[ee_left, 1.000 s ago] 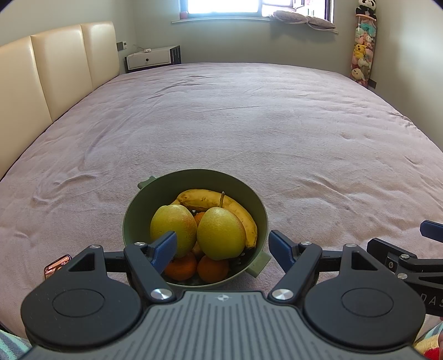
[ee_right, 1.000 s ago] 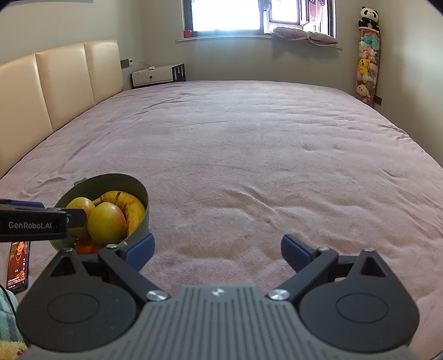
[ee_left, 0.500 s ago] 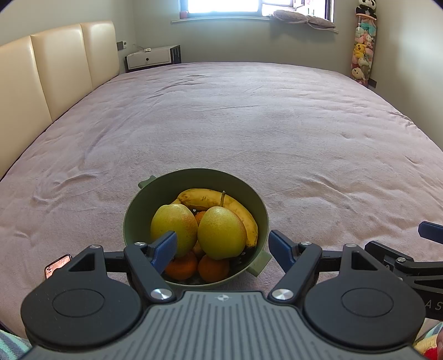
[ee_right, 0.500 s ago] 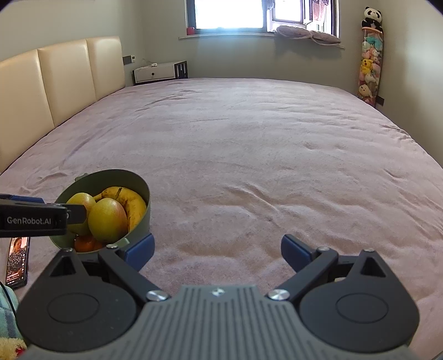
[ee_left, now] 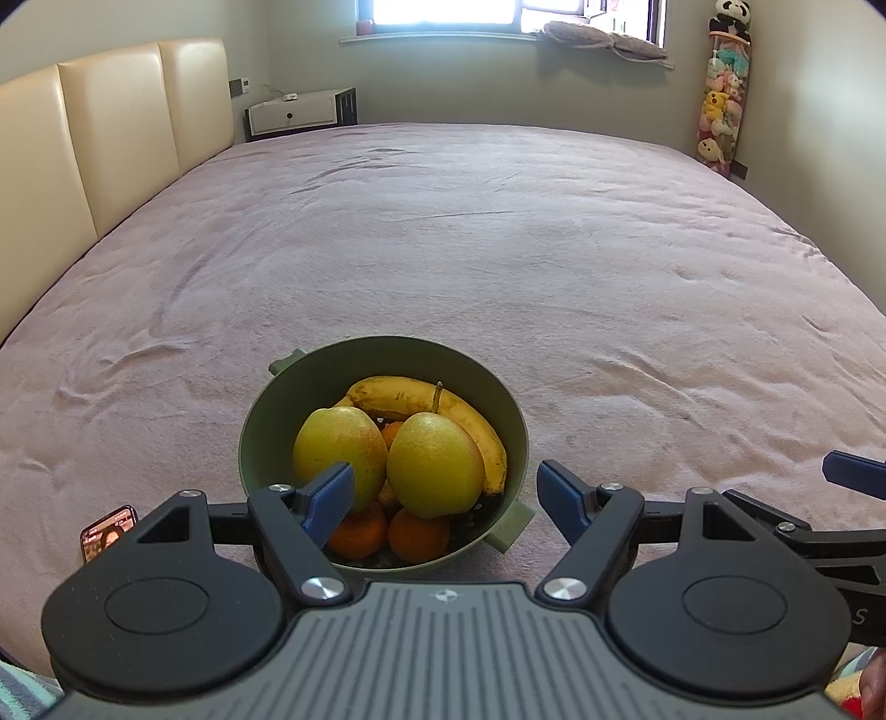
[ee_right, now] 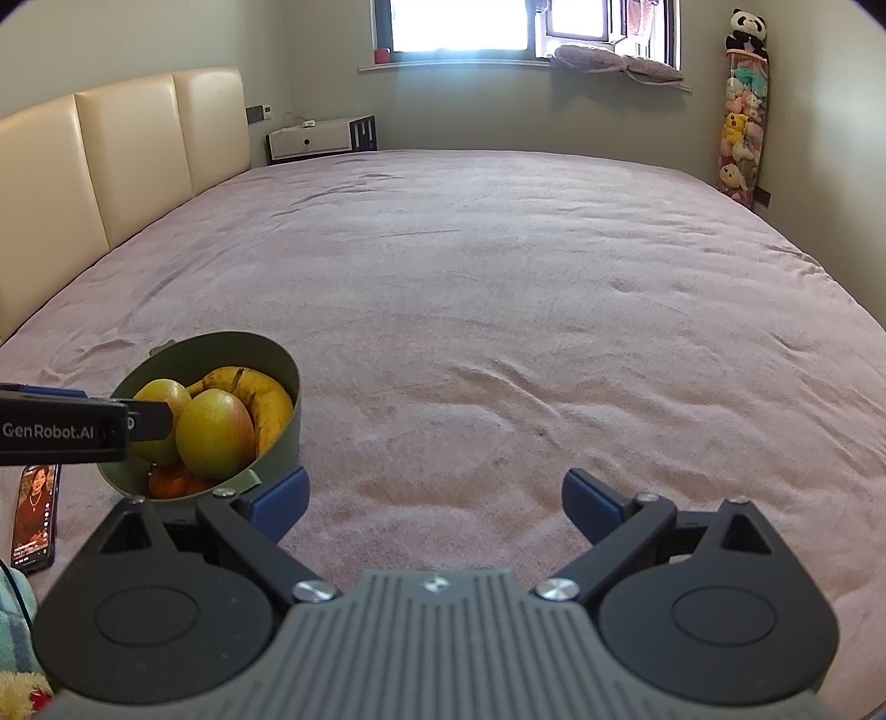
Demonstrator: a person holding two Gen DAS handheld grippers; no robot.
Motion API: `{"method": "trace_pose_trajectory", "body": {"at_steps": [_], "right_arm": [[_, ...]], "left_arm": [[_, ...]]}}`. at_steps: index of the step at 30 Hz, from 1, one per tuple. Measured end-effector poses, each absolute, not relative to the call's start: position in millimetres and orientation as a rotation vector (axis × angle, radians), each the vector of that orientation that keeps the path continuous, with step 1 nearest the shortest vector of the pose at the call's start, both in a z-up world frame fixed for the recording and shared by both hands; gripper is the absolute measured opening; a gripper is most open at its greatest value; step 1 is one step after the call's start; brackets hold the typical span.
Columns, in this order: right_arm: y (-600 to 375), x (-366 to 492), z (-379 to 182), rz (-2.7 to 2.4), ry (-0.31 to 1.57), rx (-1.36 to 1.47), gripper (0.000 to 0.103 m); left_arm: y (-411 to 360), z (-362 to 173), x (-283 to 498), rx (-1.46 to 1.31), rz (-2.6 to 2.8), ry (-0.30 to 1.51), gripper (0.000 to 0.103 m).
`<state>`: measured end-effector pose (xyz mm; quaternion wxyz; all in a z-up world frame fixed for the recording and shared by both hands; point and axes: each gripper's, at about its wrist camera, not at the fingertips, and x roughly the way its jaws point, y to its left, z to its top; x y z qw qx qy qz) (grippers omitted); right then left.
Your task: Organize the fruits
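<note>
- A green bowl (ee_left: 382,360) sits on the pink bedspread (ee_left: 498,249) near the bed's front edge, with a small tab handle on its near right side and another on its far left.
- Inside the bowl a banana (ee_left: 421,401) curves along the back; two yellow pears (ee_left: 338,443) lie side by side in front of it, touching, and oranges (ee_left: 418,534) lie beneath them at the front.
- The left gripper (ee_left: 446,487) is just before the bowl with its blue fingers (ee_left: 329,498) spread wide, holding nothing; the left finger overlaps the left pear in this view, the right finger is outside the bowl's right rim.
- The right gripper (ee_right: 434,498) is over bare bedspread to the right of the bowl (ee_right: 277,354), its fingers (ee_right: 590,501) also wide apart and empty.
- A phone (ee_right: 36,515) with a lit screen lies on the bed left of the bowl.
- A cream padded headboard (ee_left: 111,138) runs along the left; a white bedside cabinet (ee_left: 293,113) is in the far corner under the window (ee_left: 443,11).
</note>
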<state>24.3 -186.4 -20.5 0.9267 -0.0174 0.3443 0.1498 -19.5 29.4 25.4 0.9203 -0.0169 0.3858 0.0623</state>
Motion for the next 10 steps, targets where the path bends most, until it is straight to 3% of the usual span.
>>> {"method": "trace_pose_trajectory", "body": {"at_steps": [10], "right_arm": [[-185.4, 24.9, -21.8, 0.308, 0.713, -0.038, 0.095]], "left_arm": [[28.8, 27.0, -21.9, -0.031, 0.119, 0.778, 0.088]]}}
